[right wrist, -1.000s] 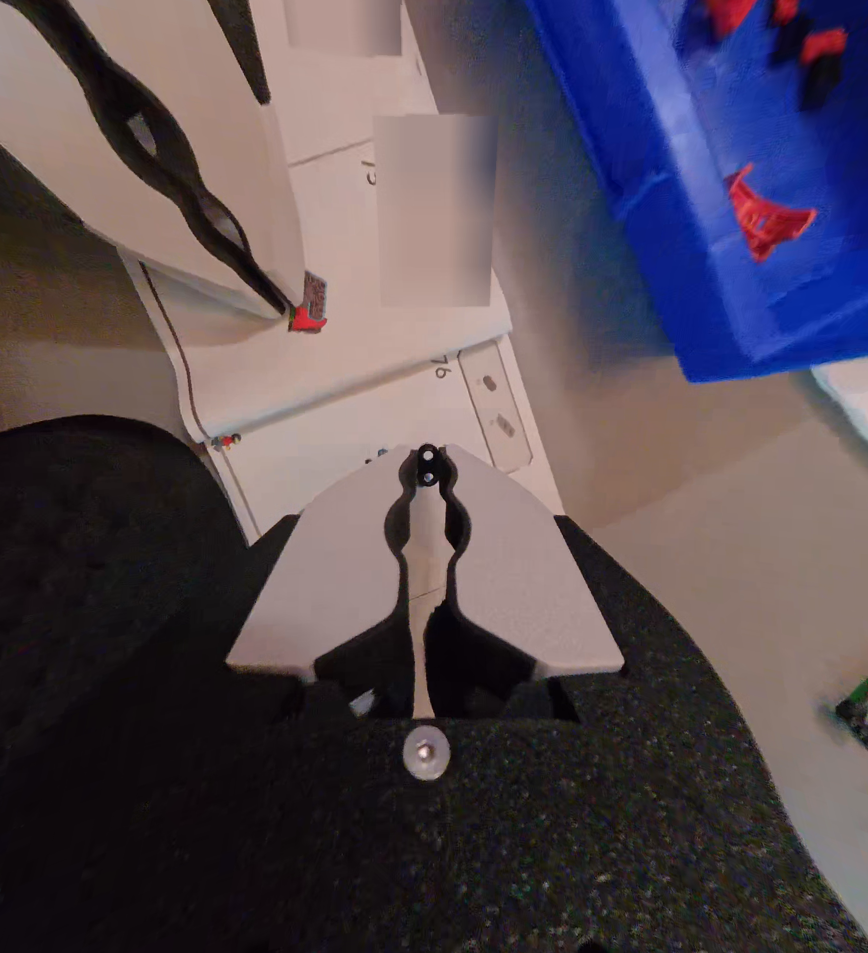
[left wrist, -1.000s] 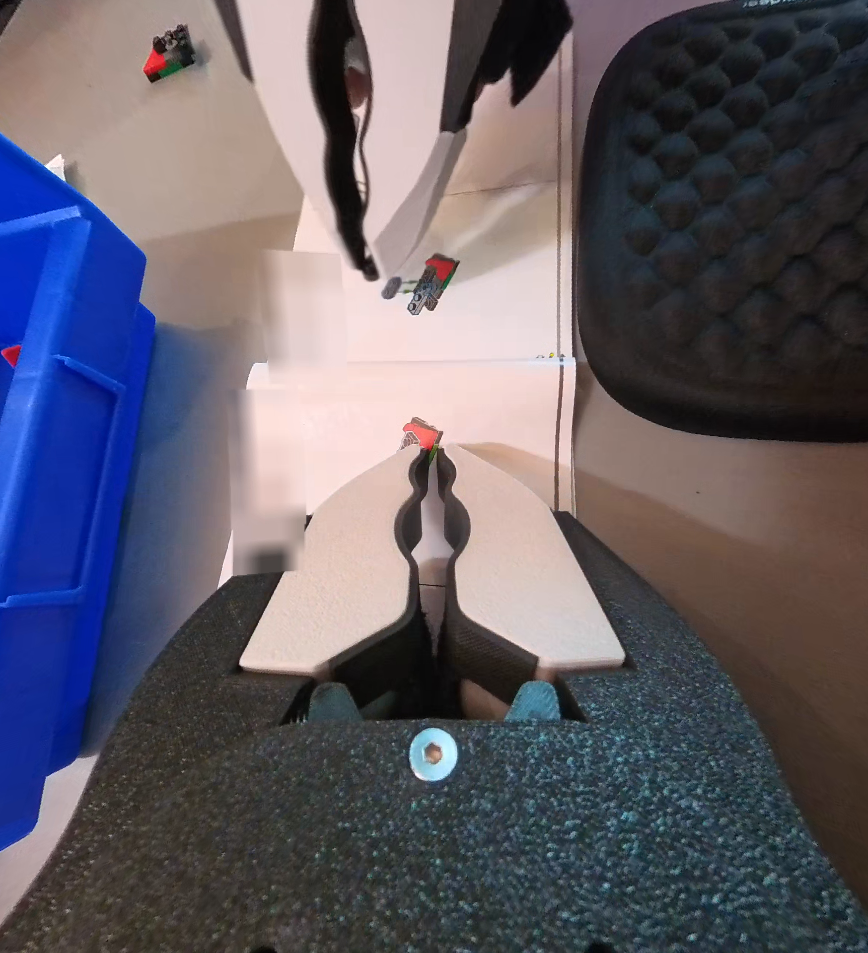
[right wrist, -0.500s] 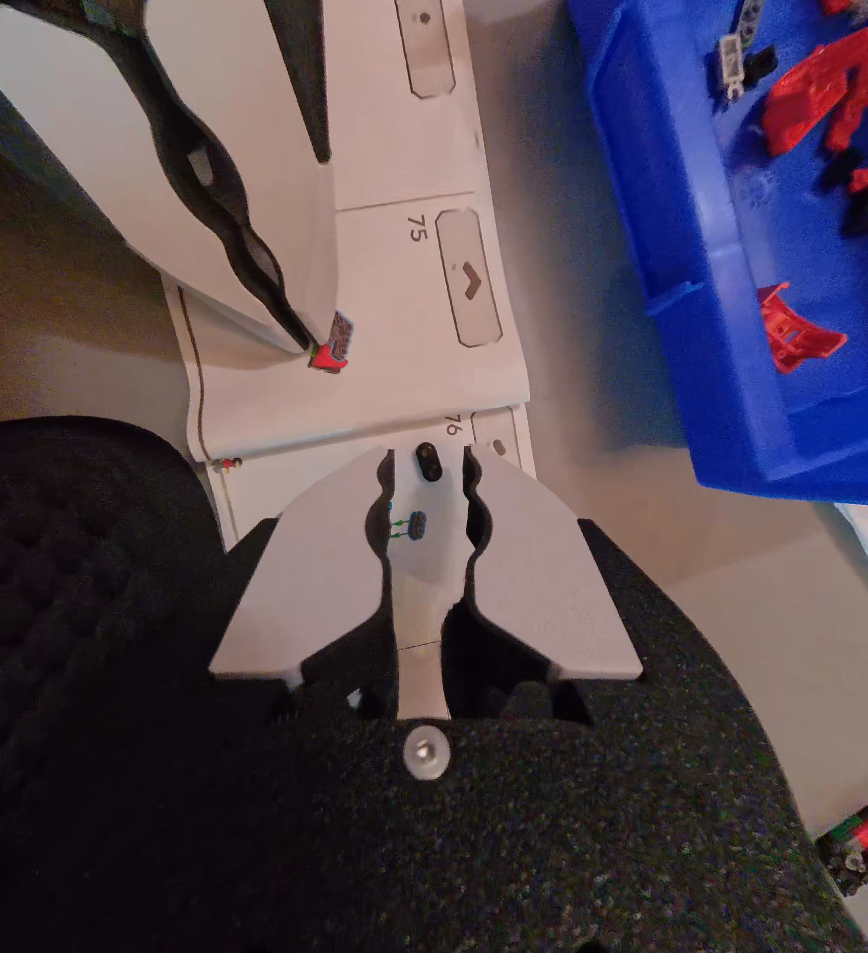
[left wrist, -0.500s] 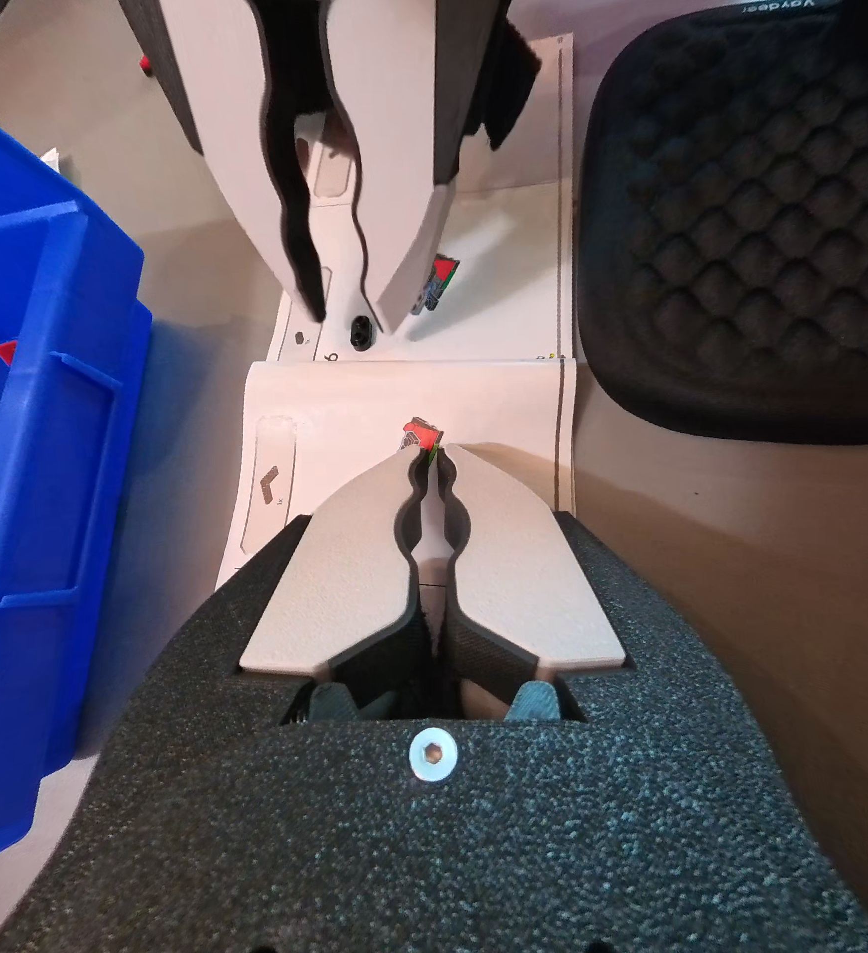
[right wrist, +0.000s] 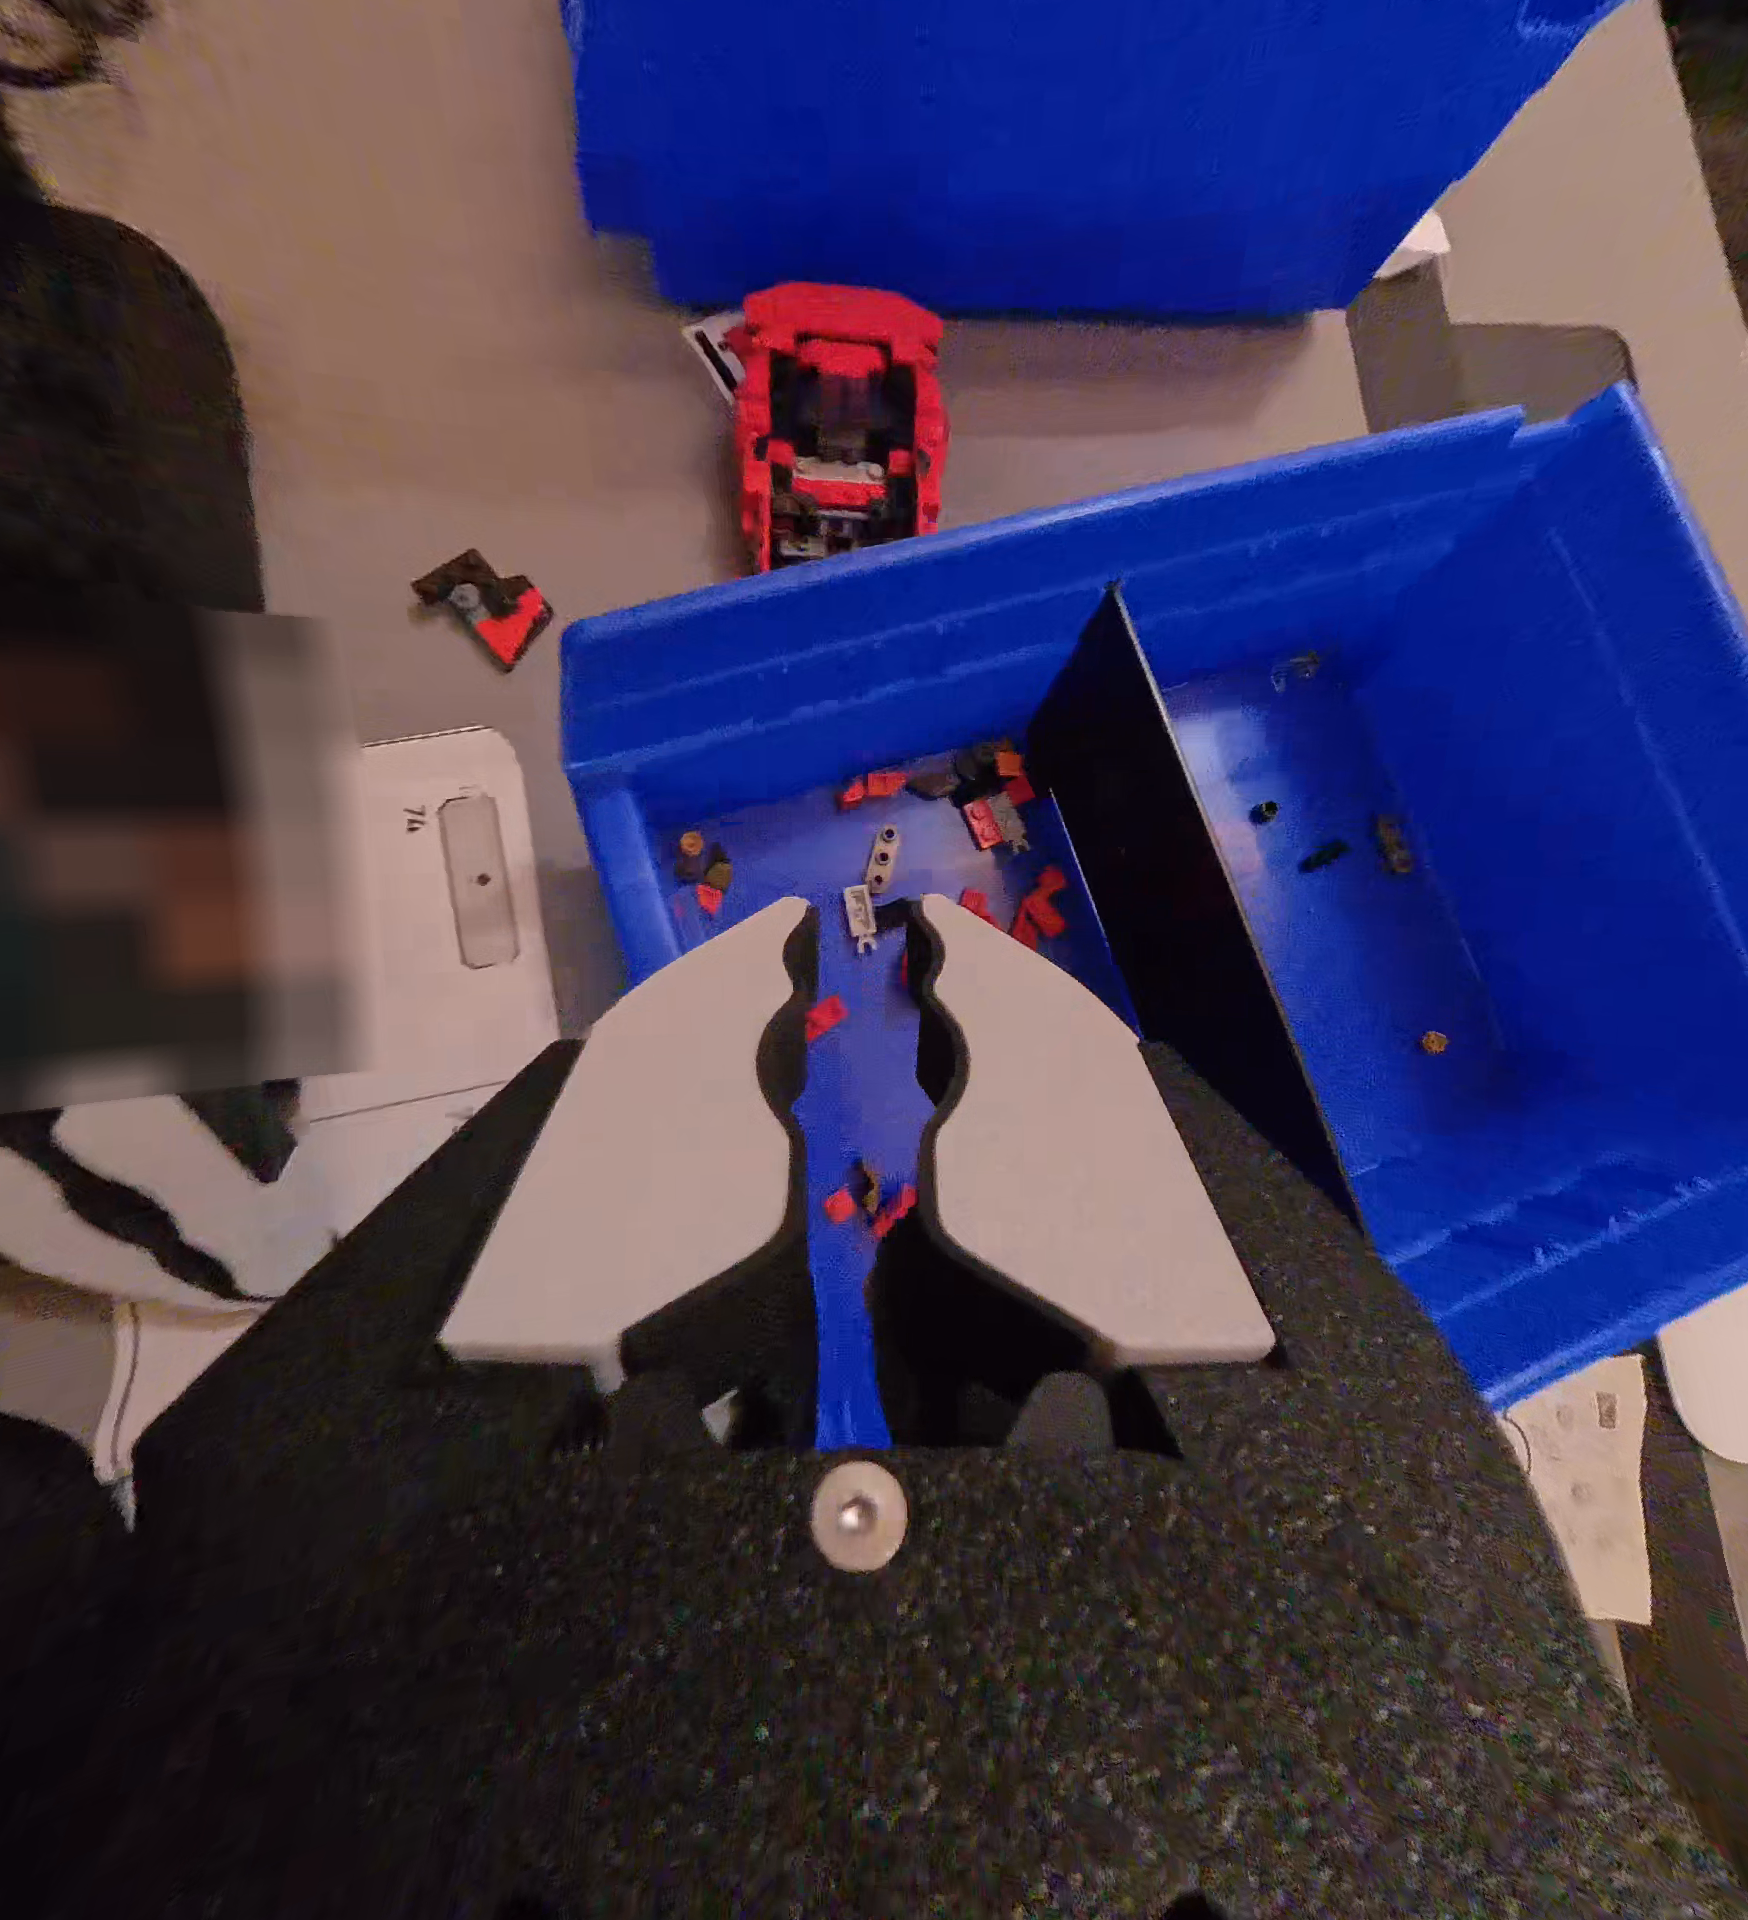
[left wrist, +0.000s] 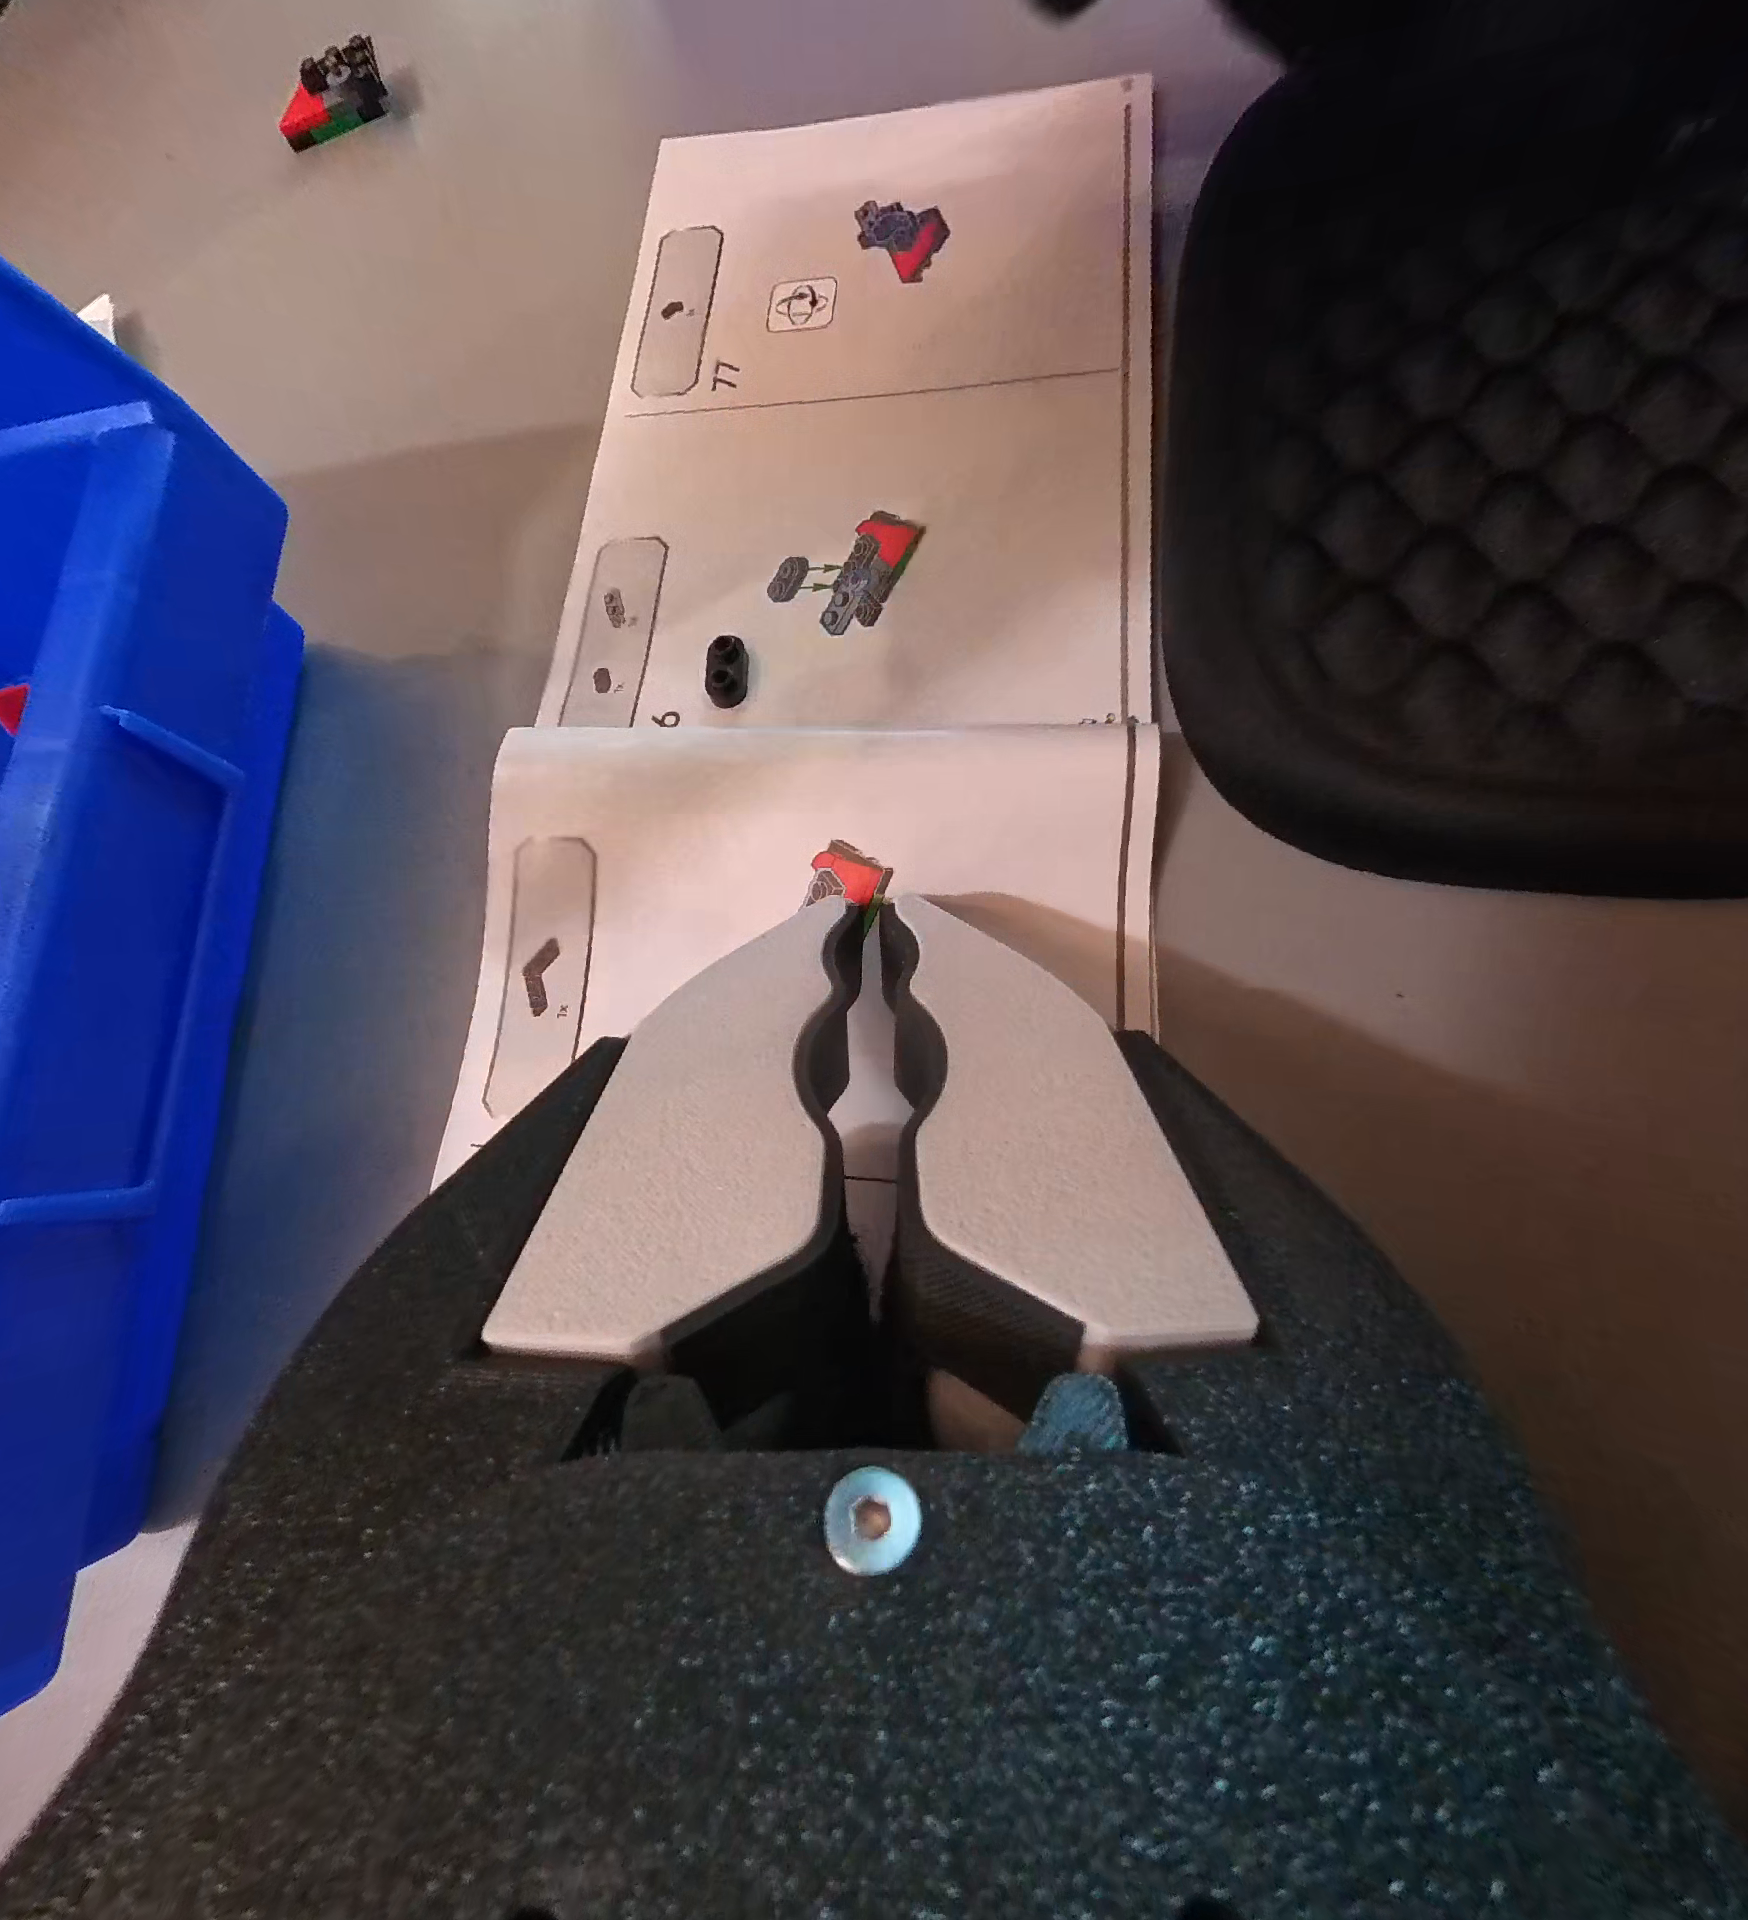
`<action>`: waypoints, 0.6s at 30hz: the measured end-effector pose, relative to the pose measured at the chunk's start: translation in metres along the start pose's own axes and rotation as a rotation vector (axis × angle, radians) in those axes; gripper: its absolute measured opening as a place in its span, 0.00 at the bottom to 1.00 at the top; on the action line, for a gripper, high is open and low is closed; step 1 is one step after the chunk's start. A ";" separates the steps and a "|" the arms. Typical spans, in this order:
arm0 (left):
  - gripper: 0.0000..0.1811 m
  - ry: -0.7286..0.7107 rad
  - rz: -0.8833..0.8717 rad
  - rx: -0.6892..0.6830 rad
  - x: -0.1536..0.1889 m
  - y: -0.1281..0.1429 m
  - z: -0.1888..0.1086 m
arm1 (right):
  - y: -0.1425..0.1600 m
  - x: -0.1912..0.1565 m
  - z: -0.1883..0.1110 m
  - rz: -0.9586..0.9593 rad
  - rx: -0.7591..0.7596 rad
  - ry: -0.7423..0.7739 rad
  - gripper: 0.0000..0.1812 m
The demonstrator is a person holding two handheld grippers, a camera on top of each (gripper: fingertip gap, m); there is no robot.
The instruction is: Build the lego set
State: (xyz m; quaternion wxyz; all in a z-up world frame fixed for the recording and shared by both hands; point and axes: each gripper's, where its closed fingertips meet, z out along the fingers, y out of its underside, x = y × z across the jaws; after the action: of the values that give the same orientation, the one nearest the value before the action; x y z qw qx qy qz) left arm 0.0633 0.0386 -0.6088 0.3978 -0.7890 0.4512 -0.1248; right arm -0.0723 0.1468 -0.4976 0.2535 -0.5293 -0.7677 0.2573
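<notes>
My left gripper (left wrist: pixel 868 909) is shut and empty, its tips low over the open instruction booklet (left wrist: pixel 953 436). A small black two-hole Lego piece (left wrist: pixel 728 670) lies loose on the booklet ahead of it. A red, green and black sub-assembly (left wrist: pixel 335 99) sits on the table at the far left; it also shows in the right wrist view (right wrist: pixel 485 613). My right gripper (right wrist: pixel 859 914) is open and empty above the left compartment of a blue bin (right wrist: pixel 849 644), which holds several loose red, black and grey pieces. The partly built red car (right wrist: pixel 839 426) stands beyond the bin.
A black divider (right wrist: pixel 1161 831) splits the bin; its right compartment holds a few small pieces. A second blue bin (right wrist: pixel 1005 156) stands behind the car. A black dimpled cushion (left wrist: pixel 1524 468) lies right of the booklet. The bin's side (left wrist: pixel 70 831) is close on my left gripper's left.
My right gripper opened and left the black two-hole piece on the booklet. It then moved away from the booklet to above the blue bin. My left gripper has not moved.
</notes>
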 end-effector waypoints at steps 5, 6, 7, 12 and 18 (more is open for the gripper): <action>0.01 0.007 -0.008 0.000 0.000 0.000 0.000 | 0.013 0.027 0.071 0.011 -0.169 0.059 0.02; 0.01 0.006 -0.007 0.000 0.000 0.000 0.000 | 0.022 0.036 0.082 -0.012 -0.219 0.095 0.01; 0.01 0.004 -0.004 0.000 0.000 0.000 0.000 | 0.029 0.044 0.090 -0.025 -0.266 0.128 0.00; 0.01 -0.001 0.004 0.001 0.001 0.000 0.000 | 0.043 0.051 0.117 -0.101 -0.330 0.138 0.02; 0.01 -0.006 0.011 0.001 0.001 0.000 0.000 | 0.044 0.045 0.122 -0.101 -0.285 0.062 0.08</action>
State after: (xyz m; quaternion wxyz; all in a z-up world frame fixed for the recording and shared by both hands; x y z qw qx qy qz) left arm 0.0641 0.0380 -0.6085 0.4003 -0.7867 0.4543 -0.1205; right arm -0.1373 0.1876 -0.6114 0.2120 -0.5285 -0.8138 0.1161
